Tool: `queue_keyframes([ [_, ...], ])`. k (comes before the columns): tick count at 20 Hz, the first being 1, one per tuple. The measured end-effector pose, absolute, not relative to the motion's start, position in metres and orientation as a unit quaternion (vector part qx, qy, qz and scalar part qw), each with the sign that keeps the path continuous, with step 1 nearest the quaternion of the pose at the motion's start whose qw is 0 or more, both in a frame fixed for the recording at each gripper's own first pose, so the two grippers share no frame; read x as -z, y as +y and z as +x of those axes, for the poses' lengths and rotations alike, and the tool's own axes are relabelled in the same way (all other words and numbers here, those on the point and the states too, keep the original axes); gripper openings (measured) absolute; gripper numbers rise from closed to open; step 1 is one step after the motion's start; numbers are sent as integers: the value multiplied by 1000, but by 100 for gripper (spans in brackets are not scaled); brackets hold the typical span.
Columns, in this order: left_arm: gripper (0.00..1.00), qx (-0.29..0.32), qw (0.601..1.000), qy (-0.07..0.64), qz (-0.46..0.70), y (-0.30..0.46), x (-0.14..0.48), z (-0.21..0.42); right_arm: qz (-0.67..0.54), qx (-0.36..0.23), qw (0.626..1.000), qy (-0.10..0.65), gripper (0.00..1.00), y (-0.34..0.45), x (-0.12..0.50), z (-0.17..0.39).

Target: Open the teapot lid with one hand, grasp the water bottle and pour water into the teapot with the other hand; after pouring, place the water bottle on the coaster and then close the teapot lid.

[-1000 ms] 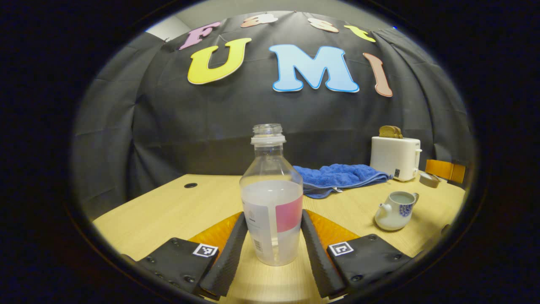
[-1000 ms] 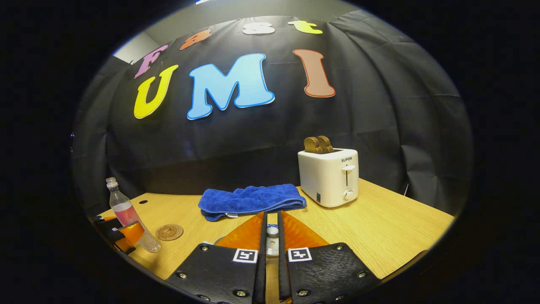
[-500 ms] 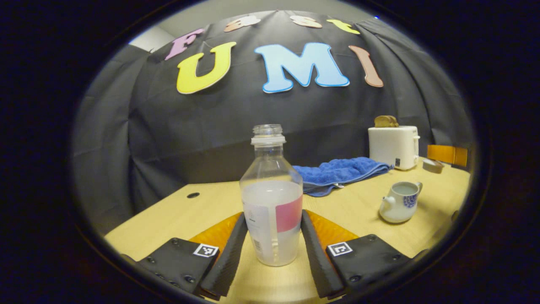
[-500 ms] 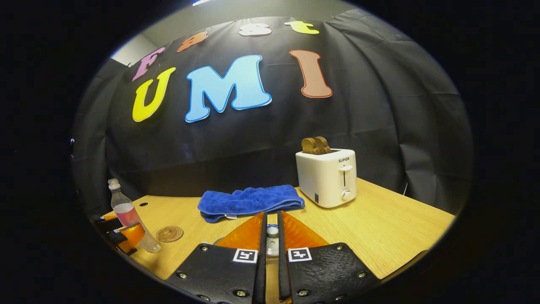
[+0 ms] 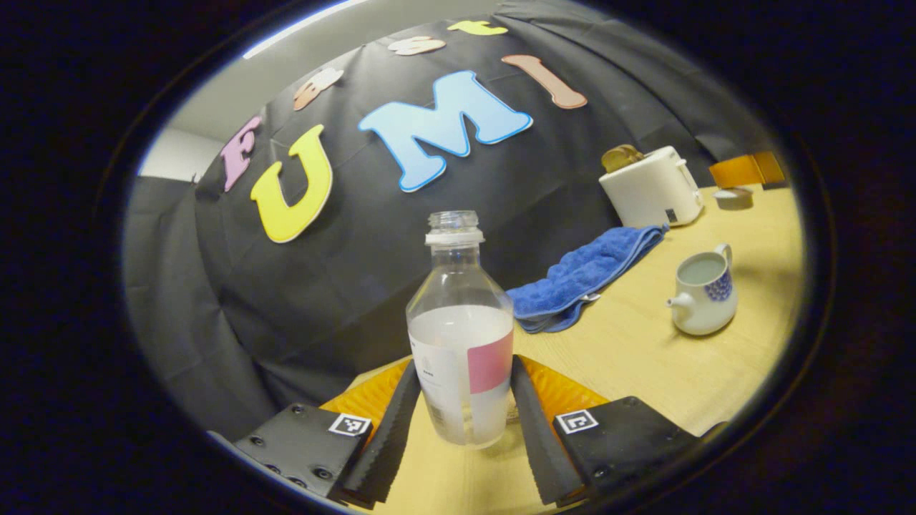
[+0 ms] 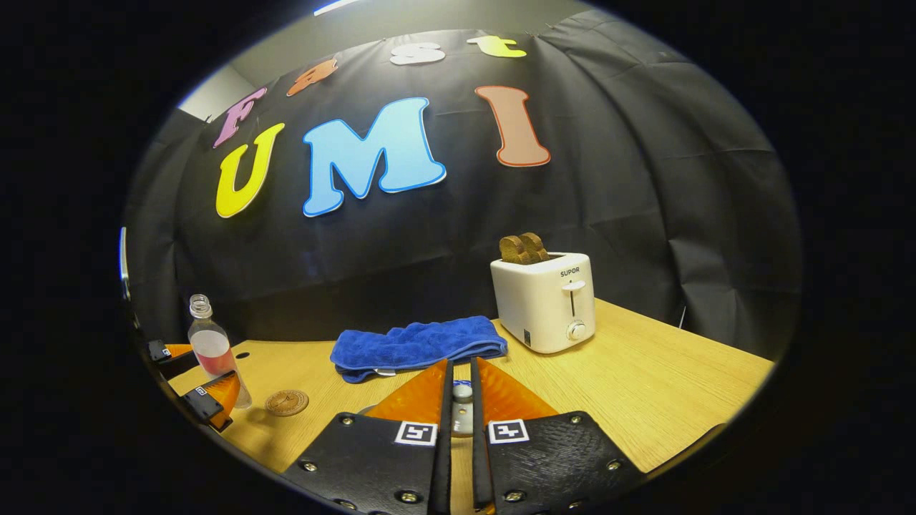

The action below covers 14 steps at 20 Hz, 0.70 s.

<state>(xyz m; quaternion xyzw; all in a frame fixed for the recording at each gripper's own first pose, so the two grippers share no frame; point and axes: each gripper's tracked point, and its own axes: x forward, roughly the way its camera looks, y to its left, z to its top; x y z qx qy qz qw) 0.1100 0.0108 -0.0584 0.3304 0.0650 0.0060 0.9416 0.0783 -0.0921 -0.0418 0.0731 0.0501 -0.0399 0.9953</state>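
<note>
Water bottle lifted clear of the table as the lid is held off the teapot

The left gripper (image 5: 461,422) is clamped on the uncapped water bottle (image 5: 461,336), both fingers pressing its labelled sides; in the right gripper view the bottle (image 6: 210,350) hangs near the table's (image 6: 644,386) left edge, long axis close to vertical, mouth up, just beside the round coaster (image 6: 287,402). Half a second ago its base sat by the tabletop; it is now raised, and the left gripper view has rolled so the table slants. The open teapot (image 5: 705,290) stands right of the blue towel (image 5: 583,275), spout toward the bottle, before the white toaster (image 5: 651,193). The right gripper (image 6: 458,422) stays pinched on the teapot lid's knob (image 6: 462,391).
</note>
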Motion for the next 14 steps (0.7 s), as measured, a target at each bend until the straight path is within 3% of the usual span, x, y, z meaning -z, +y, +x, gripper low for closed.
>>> queue_keyframes([
  [14,84,14,836,19,548,-25,39,125,101,55,993,27,12,-112,24,70],
])
